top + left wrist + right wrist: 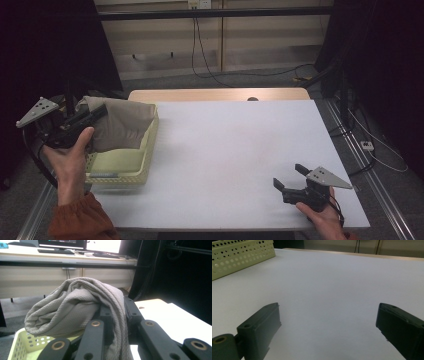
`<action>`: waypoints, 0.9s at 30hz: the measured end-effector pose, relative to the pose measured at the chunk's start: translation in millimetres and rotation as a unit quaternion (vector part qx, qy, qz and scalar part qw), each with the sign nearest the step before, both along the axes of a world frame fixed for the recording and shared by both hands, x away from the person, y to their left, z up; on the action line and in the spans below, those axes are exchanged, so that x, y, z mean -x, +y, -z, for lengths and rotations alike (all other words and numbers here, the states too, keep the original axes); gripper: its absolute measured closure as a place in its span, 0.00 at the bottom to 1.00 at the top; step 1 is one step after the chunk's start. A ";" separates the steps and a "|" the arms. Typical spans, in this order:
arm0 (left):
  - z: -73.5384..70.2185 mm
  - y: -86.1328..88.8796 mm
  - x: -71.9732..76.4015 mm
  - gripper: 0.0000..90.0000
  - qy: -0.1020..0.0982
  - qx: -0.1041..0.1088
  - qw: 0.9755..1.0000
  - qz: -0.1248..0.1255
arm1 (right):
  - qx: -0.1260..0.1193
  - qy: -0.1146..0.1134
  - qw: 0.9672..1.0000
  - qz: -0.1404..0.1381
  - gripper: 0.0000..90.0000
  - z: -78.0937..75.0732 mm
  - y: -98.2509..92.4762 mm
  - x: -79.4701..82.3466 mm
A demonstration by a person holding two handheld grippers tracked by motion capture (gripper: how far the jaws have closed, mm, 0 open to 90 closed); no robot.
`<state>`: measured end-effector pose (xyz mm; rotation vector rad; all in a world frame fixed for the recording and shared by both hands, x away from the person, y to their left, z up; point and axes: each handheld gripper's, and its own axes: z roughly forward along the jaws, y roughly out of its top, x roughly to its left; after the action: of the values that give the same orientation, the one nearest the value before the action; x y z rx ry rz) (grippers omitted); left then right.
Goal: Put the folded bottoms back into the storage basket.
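A beige-grey towel (125, 125) hangs bunched over the pale yellow perforated basket (146, 160) at the table's left edge. My left gripper (100, 111) comes in from the left, shut on a fold of it. In the left gripper view the towel (72, 305) drapes down between the two black jaws of my left gripper (117, 307), above the basket's rim (17, 345). My right gripper (289, 175) rests near the table's front right corner, jaws wide open with nothing between them. In the right gripper view my right gripper (328, 312) faces bare white tabletop.
The white tabletop (240, 150) stretches between the basket and the right gripper. A corner of the basket (239, 257) is at the upper left of the right gripper view. Cables (360, 135) lie on the floor to the right. A desk with monitors (75, 255) stands behind.
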<state>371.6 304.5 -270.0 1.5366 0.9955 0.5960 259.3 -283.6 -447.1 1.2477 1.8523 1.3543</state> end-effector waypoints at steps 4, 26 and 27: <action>7.1 2.9 -6.4 0.89 0.013 0.000 1.000 -0.006 | 0.000 0.000 1.000 0.000 0.05 0.2 -0.3 -0.3; 46.3 24.2 -30.9 0.89 0.099 -0.005 0.995 -0.026 | 0.000 0.001 1.000 -0.001 0.06 0.1 -0.2 -0.1; 47.5 24.5 -31.7 0.89 0.104 -0.011 0.994 -0.024 | 0.000 0.001 1.000 -0.001 0.06 0.1 -0.2 -0.1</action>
<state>403.3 329.1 -317.5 1.6213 1.1900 0.4876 259.4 -283.8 -447.3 1.2476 1.8559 1.3552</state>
